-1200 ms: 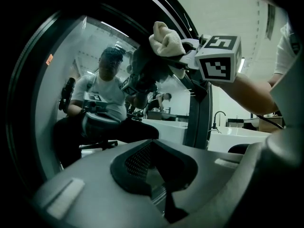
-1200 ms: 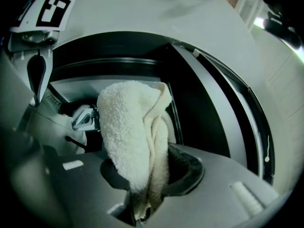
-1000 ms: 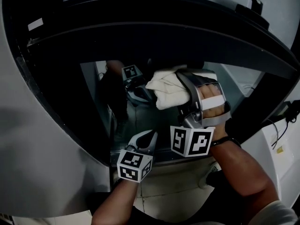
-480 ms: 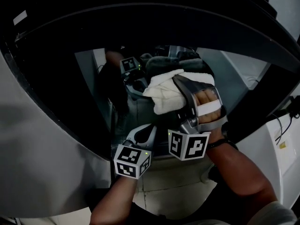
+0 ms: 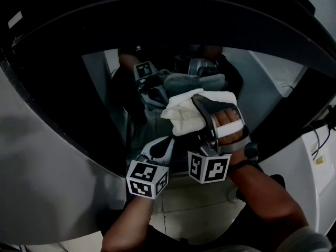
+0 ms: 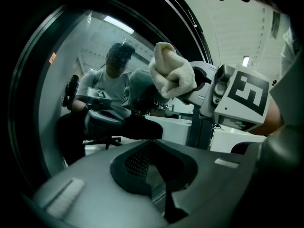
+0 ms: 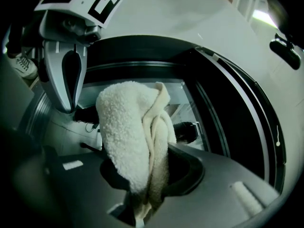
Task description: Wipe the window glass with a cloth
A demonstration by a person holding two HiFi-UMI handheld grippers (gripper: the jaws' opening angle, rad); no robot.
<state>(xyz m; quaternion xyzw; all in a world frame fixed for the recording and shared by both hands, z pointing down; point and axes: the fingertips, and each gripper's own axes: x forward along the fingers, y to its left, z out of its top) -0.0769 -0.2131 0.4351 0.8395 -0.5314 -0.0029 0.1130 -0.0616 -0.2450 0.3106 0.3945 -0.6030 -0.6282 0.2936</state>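
Observation:
A curved, dark window glass (image 5: pixel 262 91) sits in a black frame. My right gripper (image 5: pixel 202 125) is shut on a white terry cloth (image 5: pixel 189 112) and holds it against the middle of the glass. In the right gripper view the cloth (image 7: pixel 133 141) rises out of the closed jaws (image 7: pixel 142 196). My left gripper (image 5: pixel 160 148) hangs just left of and below the cloth, shut and holding nothing. The left gripper view shows the cloth (image 6: pixel 172 76) bunched on the glass (image 6: pixel 71 56), with the right gripper (image 6: pixel 209 87) behind it.
A thick black window frame (image 5: pixel 173 20) arches over the glass, with a grey-white body panel (image 5: pixel 47 182) at the left. The glass mirrors a person and both grippers. Tiled floor (image 5: pixel 199 209) lies below. A thin cable (image 5: pixel 319 140) hangs at the right.
The right gripper and the cloth have slid a little downward and to the right on the glass. The left gripper has stayed close beside it.

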